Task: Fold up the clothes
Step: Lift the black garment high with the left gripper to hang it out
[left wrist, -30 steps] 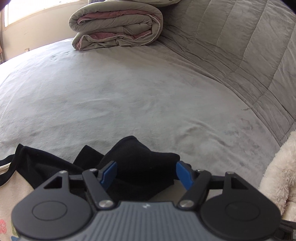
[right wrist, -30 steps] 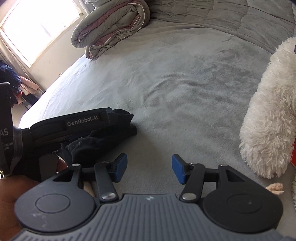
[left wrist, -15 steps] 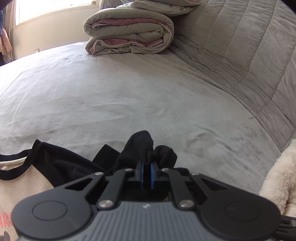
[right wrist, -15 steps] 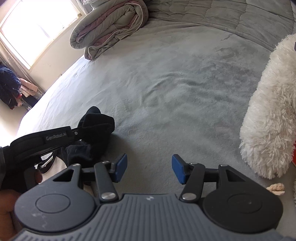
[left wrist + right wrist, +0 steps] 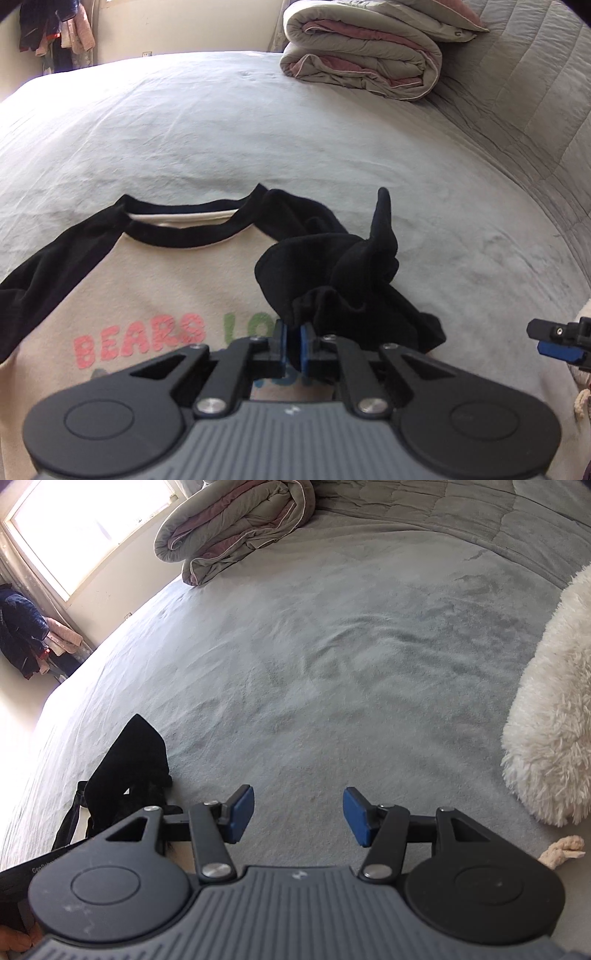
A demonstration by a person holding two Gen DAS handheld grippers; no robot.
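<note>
A cream T-shirt [image 5: 155, 288] with black sleeves, a black collar and coloured letters lies flat on the grey bed [image 5: 221, 129]. My left gripper [image 5: 291, 339] is shut on the bunched black sleeve [image 5: 354, 266], which it holds over the shirt's chest. In the right wrist view the same black sleeve [image 5: 133, 768] stands up at the lower left. My right gripper [image 5: 298, 818] hovers open over bare bedspread, nothing between its blue pads. Its tip [image 5: 557, 341] shows at the right edge of the left wrist view.
A folded grey-and-pink duvet [image 5: 365, 51] lies at the far end of the bed. A white fluffy cushion [image 5: 554, 709] sits to the right. Clothes hang by the wall [image 5: 26, 635] under a bright window. A quilted grey cover [image 5: 524, 110] rises along the right.
My left gripper closed on the black sleeve and carried it left over the shirt's chest, bringing the printed front into view. My right gripper stayed in place, open.
</note>
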